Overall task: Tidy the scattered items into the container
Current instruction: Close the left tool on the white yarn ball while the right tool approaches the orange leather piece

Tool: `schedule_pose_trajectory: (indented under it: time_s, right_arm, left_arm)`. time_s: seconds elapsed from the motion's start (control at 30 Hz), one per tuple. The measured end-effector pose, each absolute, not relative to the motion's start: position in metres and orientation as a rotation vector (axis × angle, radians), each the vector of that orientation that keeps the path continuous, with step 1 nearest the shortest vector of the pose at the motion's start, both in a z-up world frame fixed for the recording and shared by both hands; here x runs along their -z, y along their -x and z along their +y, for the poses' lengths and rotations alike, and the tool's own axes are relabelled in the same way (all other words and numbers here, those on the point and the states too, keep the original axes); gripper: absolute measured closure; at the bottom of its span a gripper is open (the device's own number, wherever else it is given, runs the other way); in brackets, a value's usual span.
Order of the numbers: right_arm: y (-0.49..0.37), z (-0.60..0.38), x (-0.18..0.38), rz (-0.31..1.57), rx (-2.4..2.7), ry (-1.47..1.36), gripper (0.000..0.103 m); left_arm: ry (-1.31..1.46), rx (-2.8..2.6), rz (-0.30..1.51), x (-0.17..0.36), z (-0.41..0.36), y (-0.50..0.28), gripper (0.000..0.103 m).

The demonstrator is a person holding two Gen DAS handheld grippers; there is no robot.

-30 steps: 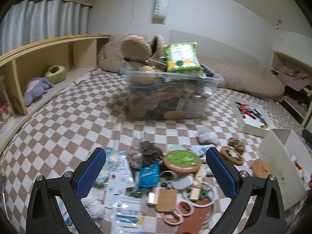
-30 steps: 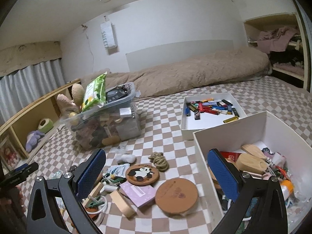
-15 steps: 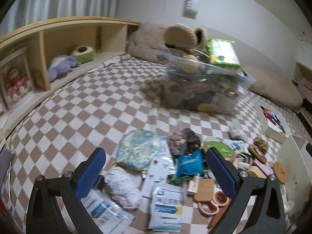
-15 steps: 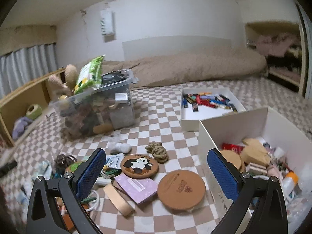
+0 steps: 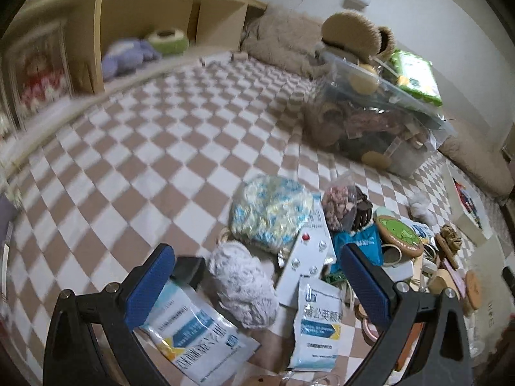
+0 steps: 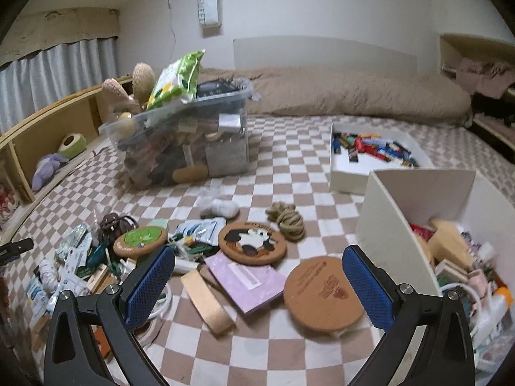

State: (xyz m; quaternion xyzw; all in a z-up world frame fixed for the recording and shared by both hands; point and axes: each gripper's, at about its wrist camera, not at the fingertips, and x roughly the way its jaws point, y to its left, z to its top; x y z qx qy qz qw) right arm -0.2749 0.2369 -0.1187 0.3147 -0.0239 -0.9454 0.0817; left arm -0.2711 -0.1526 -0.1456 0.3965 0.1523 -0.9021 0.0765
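Hovering over the checkered bed, the left gripper has its jaws spread wide w/ nothing held; a fluffy grey ball lies between them, not gripped. Left of it a blue-white sachet lies flat under the left finger; a second sachet is just right of the ball. Beyond sit a blue-yellow foil bag & a green coaster.

Right gripper also has jaws wide apart, empty, above a purple notepad. Panda coaster lies past the pad, plain cork coaster to its right, rope knot further back. White box, part-filled, stands at far right, just beside the cork coaster.
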Motion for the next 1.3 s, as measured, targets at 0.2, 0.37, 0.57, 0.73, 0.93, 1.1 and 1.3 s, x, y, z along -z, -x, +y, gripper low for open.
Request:
schedule_pose_trajectory:
  time_s: [0.2,0.37,0.57,0.73,0.93,1.1,1.3]
  right_arm:
    - [0.276,0.226,0.128,-0.049,2.776,-0.990,0.000]
    - [0.273,0.214,0.137,-0.074,2.653,-1.030,0.000]
    - [0.264,0.186,0.148,-0.003,2.560,-1.047,0.000]
    - [0.253,0.160,0.159,0.069,2.465,-1.056,0.000]
    - [0.246,0.135,0.180,0.064,2.347,-1.132,0.000]
    - [0.239,0.115,0.194,0.079,2.301,-1.173,0.000]
    - [0.230,0.090,0.206,0.104,2.300,-1.208,0.000]
  left_arm:
    - [-1.335,2.710,0.597,0.165,-0.151,0.278,0.001]
    - [-1.407,2.694,0.592,0.178,-0.146,0.284,0.012]
    - [-1.450,2.651,0.479,0.191,-0.143,0.289,0.013]
    - [-1.469,2.617,0.449,0.199,-0.148,0.291,0.016]
    - [-1.466,2.582,0.373,0.203,-0.148,0.290,0.038]
    - [-1.455,2.601,0.418,0.199,-0.153,0.288,0.059]
    - [-1.449,2.672,0.457,0.190,-0.142,0.287,0.060]
